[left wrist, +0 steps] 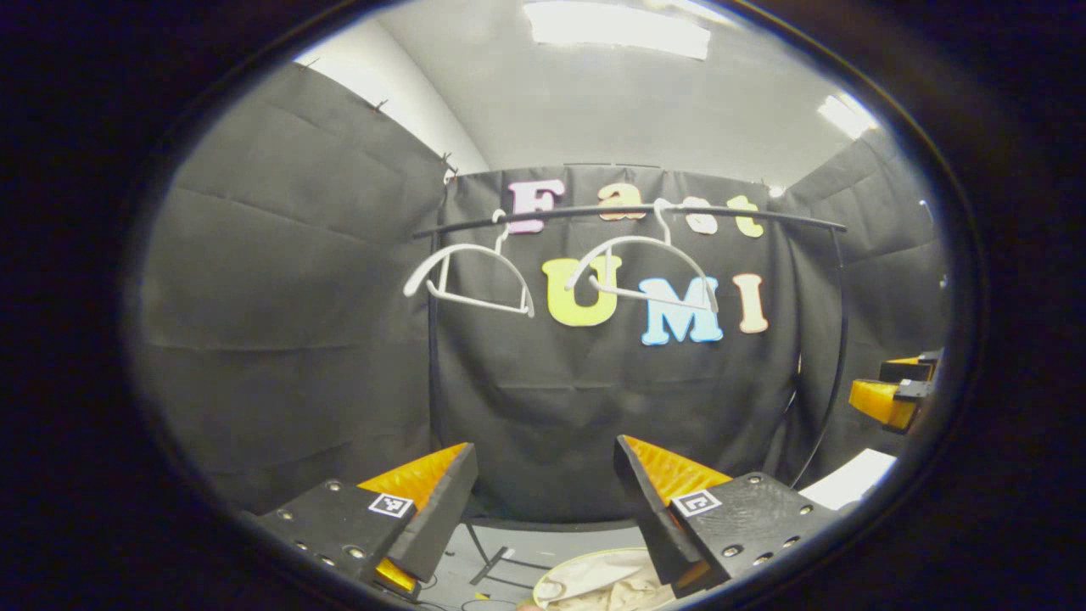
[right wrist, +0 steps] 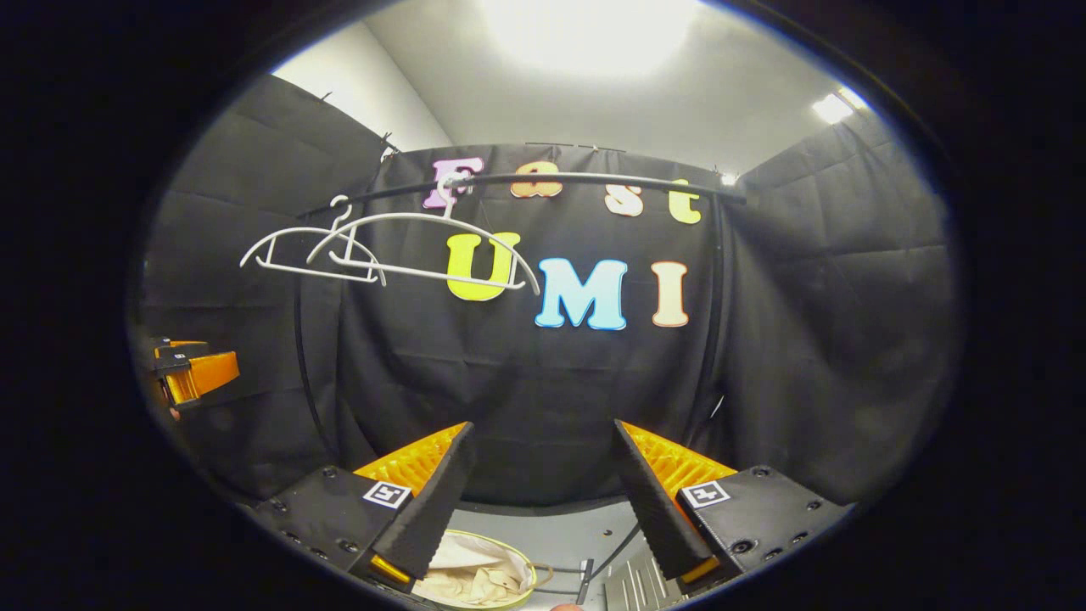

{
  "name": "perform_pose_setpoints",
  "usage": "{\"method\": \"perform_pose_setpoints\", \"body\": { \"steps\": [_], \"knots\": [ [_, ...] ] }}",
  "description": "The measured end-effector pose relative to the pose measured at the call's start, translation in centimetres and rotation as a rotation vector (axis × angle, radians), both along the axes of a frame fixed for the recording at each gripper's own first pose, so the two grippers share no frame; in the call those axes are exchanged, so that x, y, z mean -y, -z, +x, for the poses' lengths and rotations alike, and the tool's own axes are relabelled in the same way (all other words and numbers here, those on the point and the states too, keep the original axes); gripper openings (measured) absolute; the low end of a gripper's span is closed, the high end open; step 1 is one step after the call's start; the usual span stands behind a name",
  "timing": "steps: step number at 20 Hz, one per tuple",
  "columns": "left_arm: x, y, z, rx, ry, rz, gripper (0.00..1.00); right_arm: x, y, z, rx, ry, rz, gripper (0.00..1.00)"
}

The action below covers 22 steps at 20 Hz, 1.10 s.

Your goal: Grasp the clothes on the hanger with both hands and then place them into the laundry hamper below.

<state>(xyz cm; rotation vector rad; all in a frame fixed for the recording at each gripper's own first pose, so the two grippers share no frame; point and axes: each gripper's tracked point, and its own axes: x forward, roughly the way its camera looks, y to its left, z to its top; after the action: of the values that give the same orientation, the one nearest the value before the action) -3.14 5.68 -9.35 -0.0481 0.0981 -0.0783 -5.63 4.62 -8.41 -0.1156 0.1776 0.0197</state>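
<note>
Clothes [left wrist: 607, 585] in hamper [right wrist: 517, 567] below both sets of jaws, which stand apart, empty; hangers [left wrist: 471, 276] bare on rail [left wrist: 628, 210]

Two white hangers are hanging on one black rail [left wrist: 628, 210]: the first hanger [left wrist: 469, 276] toward the rail's left end and the second hanger [left wrist: 645, 271] nearer its middle, both bare. One round hamper [right wrist: 475, 580] is sitting on the floor, holding one pale bundle of clothes [right wrist: 471, 585]. Two grippers are showing: the left gripper [left wrist: 543, 501] and the right gripper [right wrist: 543, 501], each spreading two fingers.
</note>
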Motion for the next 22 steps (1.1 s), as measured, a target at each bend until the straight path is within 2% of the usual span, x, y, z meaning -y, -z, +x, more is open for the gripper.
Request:
{"method": "perform_pose_setpoints", "body": {
  "steps": [9, 10, 12, 22],
  "knots": [
    [-0.3, -3.4, -5.5, 0.075, -0.021, 0.034, 0.94, 3.0, -3.3, -5.1, 0.073, 0.013, 0.026, 0.97],
    [-0.1, -4.0, -5.7, 0.085, -0.024, 0.034, 0.94, 3.4, -3.5, -5.3, 0.083, 0.013, 0.028, 1.0],
    [0.4, -4.6, -5.9, 0.099, -0.027, 0.037, 0.94, 3.6, -3.7, -5.3, 0.099, 0.008, 0.033, 0.97],
    [-0.3, -5.9, -7.2, 0.113, -0.055, 0.046, 0.94, 2.7, -4.7, -4.5, 0.131, -0.041, 0.045, 1.0]
  ]
}}
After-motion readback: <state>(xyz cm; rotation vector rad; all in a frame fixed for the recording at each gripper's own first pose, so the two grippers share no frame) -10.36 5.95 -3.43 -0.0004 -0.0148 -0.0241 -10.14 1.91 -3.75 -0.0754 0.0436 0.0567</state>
